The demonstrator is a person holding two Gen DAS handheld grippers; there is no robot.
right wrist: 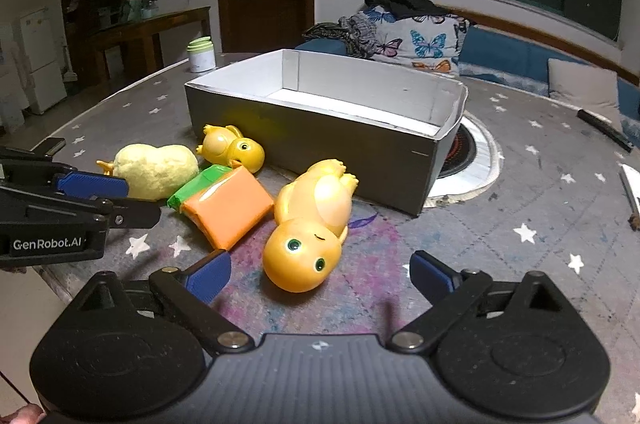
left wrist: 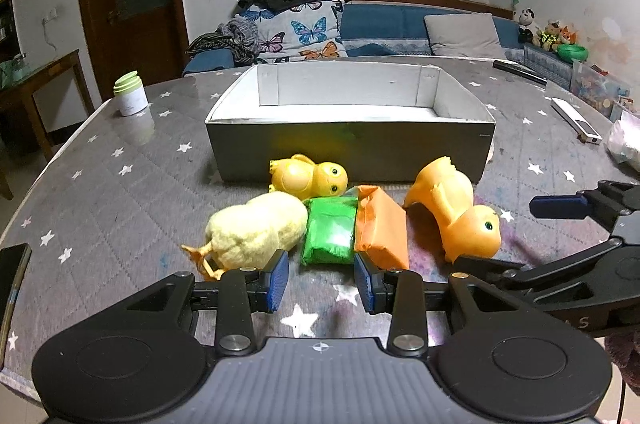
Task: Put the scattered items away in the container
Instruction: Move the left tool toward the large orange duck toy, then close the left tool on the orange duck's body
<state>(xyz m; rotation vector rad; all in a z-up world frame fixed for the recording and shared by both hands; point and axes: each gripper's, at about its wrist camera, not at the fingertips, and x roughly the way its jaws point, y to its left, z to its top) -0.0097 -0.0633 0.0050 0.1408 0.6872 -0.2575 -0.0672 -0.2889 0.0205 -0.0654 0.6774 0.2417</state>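
Left claw (left wrist: 321, 280) low, jaws moderately parted, right claw (right wrist: 320, 274) beside it, jaws spread wide

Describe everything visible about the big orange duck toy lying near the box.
The big orange duck toy looks like smooth, glossy plastic, with a round head, two green-and-black eyes, a paler belly and small feet. It lies on its back on the table, head toward the right gripper, feet toward the box. The open fingers sit either side of its head without touching. The orange packet lies just beside it; contact is unclear.
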